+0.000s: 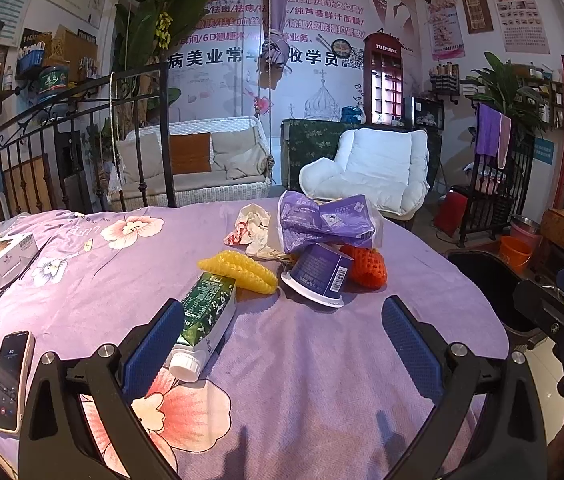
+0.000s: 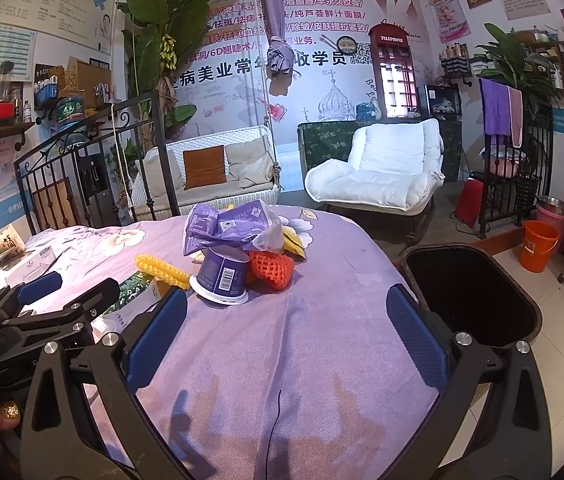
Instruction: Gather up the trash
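Carton (image 1: 206, 320) lies on the purple-covered tabletop (image 1: 322, 380), cap end toward the camera, long axis running away and slightly right, touching the left tongs' (image 1: 282, 344) left pad. Left tongs apart, nearest; right tongs (image 2: 286, 340) apart, empty. Only the right wrist view shows the whole black bin (image 2: 470, 292) mouth beside the tabletop.

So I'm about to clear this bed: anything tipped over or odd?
Yes. The purple cup lies tipped against the crumpled purple bag, and the green carton lies flat on the bedspread. No spill visible.
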### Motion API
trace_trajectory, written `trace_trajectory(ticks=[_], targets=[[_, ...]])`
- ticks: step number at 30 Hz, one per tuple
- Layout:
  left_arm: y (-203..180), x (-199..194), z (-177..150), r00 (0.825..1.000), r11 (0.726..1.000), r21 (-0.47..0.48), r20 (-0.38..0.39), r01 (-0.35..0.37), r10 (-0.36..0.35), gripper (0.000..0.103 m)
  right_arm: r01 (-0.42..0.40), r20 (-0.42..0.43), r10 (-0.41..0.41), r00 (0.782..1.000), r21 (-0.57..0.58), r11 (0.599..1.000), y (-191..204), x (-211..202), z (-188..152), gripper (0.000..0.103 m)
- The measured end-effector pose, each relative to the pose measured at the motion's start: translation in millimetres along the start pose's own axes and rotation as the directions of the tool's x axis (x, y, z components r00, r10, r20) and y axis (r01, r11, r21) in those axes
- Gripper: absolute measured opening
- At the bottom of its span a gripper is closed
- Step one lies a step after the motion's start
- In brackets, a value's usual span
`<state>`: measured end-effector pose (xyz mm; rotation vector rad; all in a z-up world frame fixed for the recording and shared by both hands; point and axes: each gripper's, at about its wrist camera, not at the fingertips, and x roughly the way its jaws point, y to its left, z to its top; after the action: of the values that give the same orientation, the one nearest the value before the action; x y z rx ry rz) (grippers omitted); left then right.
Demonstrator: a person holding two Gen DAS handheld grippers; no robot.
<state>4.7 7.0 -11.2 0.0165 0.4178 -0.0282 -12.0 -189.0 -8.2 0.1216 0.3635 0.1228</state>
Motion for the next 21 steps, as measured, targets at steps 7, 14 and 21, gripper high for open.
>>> trace_trajectory(ticks=[7,14,21], targets=[[0.0,0.0,0.1,1.000,1.000,0.000,0.000,0.000,0.000,0.098,-0.001,-0.001,0.001,1.000,0.000,1.000,-0.1,-0.2,0.2,0.099],[-0.1,0.0,0.0,1.000,1.000,0.000,0.000,-0.001,0.001,0.098,0.000,-0.002,0.000,1.000,-0.001,1.000,1.0,0.3,-0.5,0.099],[-0.3,0.5,-0.9,1.000,1.000,0.004,-0.006,-0.001,0.001,0.098,0.000,-0.005,0.000,1.000,-0.003,1.000,2.4,1.7,-2.9,0.099]])
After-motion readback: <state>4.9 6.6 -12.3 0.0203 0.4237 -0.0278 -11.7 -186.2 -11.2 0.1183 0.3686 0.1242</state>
